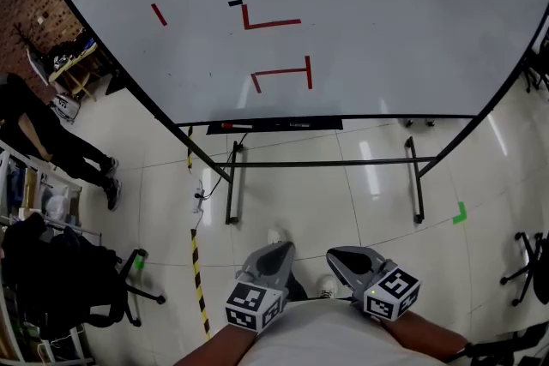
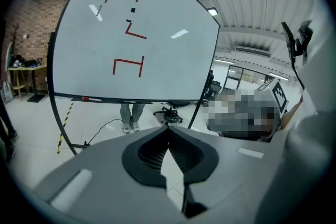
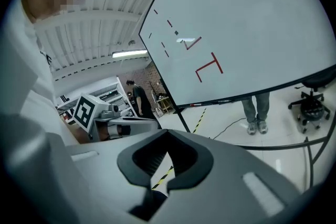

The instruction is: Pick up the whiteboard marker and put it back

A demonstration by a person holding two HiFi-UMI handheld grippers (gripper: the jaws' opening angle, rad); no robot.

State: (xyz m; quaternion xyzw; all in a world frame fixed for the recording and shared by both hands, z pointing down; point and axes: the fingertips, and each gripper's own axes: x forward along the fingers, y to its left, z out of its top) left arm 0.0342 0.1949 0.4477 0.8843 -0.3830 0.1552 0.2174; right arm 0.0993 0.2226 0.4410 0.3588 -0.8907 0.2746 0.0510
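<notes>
A whiteboard (image 1: 360,13) with red strokes stands ahead on a black wheeled frame. In its tray (image 1: 274,125) lie a red-capped marker (image 1: 233,126) and a dark marker (image 1: 298,124). That red-capped marker also shows in the left gripper view (image 2: 92,98) and the right gripper view (image 3: 196,105). My left gripper (image 1: 279,247) and right gripper (image 1: 337,254) are held side by side close to my body, well back from the board. Both are shut and hold nothing. Their jaws meet at the tips in the left gripper (image 2: 168,127) and the right gripper (image 3: 168,132).
A black-and-yellow floor stripe (image 1: 197,270) runs toward the board's left leg, beside a cable (image 1: 202,193). A person in black (image 1: 43,133) stands at the left by shelves and an office chair (image 1: 86,279). Someone's legs (image 3: 256,110) show behind the board. Green tape (image 1: 460,213) marks the floor.
</notes>
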